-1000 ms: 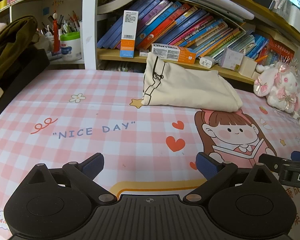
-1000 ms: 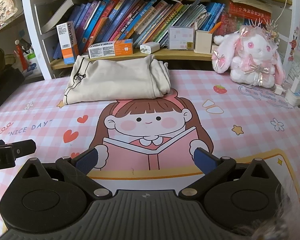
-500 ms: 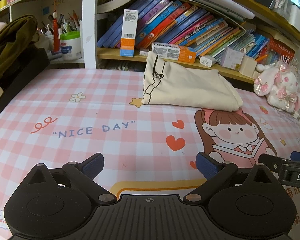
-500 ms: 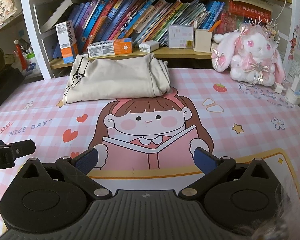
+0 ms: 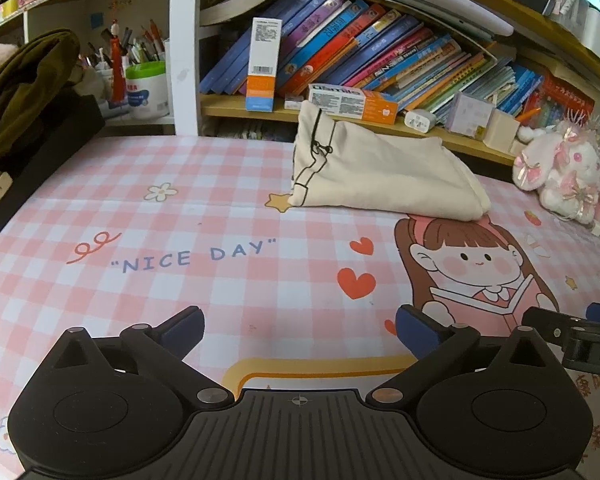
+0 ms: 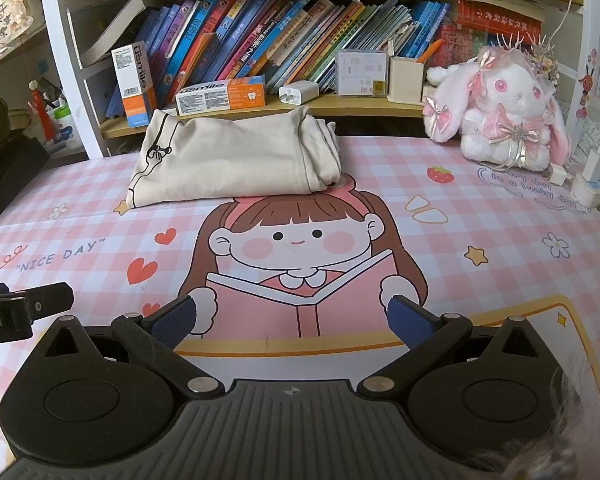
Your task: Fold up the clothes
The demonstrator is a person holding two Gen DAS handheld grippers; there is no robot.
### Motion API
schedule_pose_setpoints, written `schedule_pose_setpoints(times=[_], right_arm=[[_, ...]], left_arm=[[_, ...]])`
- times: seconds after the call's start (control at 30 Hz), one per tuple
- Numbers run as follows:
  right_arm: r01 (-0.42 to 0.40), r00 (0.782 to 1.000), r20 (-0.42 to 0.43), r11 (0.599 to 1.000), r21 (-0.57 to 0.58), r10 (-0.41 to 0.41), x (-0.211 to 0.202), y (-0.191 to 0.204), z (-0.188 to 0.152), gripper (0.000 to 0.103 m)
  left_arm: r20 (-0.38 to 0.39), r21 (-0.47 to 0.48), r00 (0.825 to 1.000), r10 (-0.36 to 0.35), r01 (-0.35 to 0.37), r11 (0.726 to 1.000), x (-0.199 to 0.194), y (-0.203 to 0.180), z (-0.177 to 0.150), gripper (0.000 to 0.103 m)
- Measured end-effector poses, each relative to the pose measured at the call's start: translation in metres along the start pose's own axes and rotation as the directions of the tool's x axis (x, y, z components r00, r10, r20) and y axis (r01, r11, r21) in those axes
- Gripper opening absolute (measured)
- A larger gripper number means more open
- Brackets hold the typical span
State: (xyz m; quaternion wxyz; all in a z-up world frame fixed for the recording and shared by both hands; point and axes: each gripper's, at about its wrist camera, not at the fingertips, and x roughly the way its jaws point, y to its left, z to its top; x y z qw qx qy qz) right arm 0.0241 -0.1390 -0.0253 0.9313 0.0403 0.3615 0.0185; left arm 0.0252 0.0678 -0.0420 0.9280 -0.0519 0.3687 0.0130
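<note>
A cream garment with black trim (image 5: pixel 380 176) (image 6: pixel 228 164) lies folded into a thick bundle at the far edge of the pink checked desk mat (image 5: pixel 204 280) (image 6: pixel 480 216), just below the bookshelf. My left gripper (image 5: pixel 298 326) hovers open over the near part of the mat, well short of the garment, nothing between its blue pads. My right gripper (image 6: pixel 290 318) is also open and empty, low over the printed girl with the book. Each gripper's tip shows at the edge of the other's view.
A shelf of books (image 6: pixel 284 52) and boxes (image 5: pixel 350 102) runs right behind the garment. A white and pink plush rabbit (image 6: pixel 504 104) and a charger (image 6: pixel 592 184) sit at the far right. Dark olive clothing (image 5: pixel 24 88) is piled at the left edge.
</note>
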Motion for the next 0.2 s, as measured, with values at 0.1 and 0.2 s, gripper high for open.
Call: schedule_pose_setpoints(times=[0.1,0.2], right_arm=[[-0.003,1.000,-0.003,1.000,0.000,0.003,0.0000,-0.0002,-0.0007,0.103],[-0.005,1.000,-0.007,1.000,-0.001,0.005,0.0007,0.0001,-0.0013,0.103]], left_arm=[[0.000,-0.003,1.000,0.001,-0.001,1.000,-0.0002,0.0005,-0.0007,0.103],[0.003,0.000,1.000,-0.008,0.008,1.000,-0.0014,-0.0001,-0.0010,0.103]])
